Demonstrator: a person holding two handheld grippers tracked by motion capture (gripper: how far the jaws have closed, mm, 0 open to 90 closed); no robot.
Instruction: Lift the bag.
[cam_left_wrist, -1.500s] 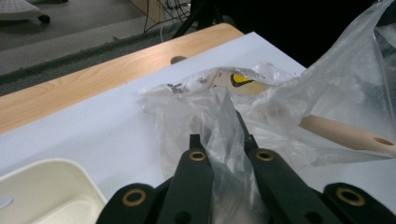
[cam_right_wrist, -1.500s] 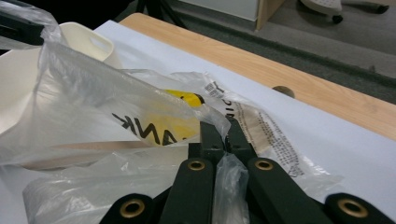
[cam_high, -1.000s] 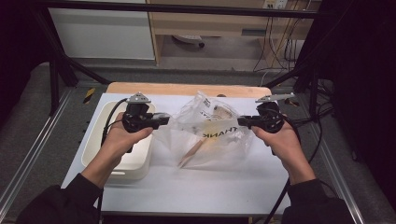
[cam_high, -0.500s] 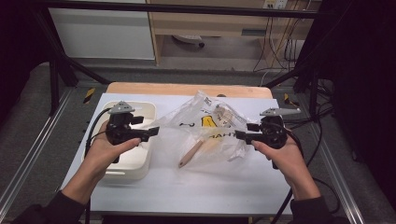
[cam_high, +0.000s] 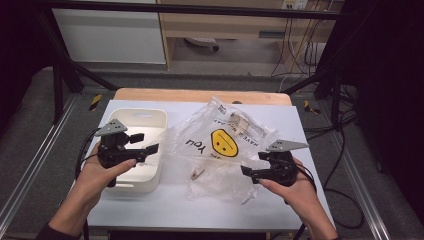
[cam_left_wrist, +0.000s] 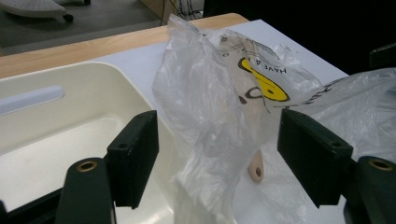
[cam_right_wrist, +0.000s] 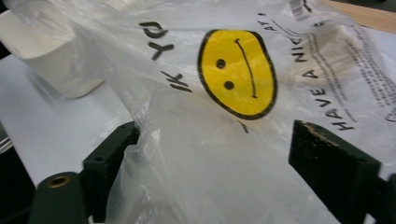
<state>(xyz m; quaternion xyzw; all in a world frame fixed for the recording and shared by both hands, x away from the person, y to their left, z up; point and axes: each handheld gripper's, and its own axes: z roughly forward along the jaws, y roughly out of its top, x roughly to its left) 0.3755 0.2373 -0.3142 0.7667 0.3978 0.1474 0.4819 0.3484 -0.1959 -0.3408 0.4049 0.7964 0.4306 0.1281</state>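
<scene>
A crumpled clear plastic bag printed with a yellow smiley face and black lettering (cam_high: 225, 150) is lying across the middle of the white table (cam_high: 280, 205), its far end reaching toward the table's far edge and its near end spreading toward the near edge. Its long axis is running roughly from the far edge to the near edge, slightly skewed toward the right. Through the film, pale wooden-looking pieces (cam_high: 198, 173) are showing near the bag's near-left part; what they are exactly is hard to tell.

The left hand-held gripper (cam_high: 150, 148) is hovering over the near-right rim of a cream rectangular plastic bin (cam_high: 150, 117) that is sitting at the table's left side. Its jaws are standing wide apart with nothing between them, pointing right at the bag's left flank, which is rising just beyond them in the left gripper view (cam_left_wrist: 210, 116).

The right hand-held gripper (cam_high: 246, 171) is sitting near the table's near-right corner, pointing left at the bag's near-right part. Its jaws are also spread wide; in the right gripper view the film (cam_right_wrist: 224, 140) is billowing up between them, but they are not pinching it.

Both grippers are flanking the bag across its short axis, and the right one seems nearer to the plastic, so it looks better placed to close on a fold first.
</scene>
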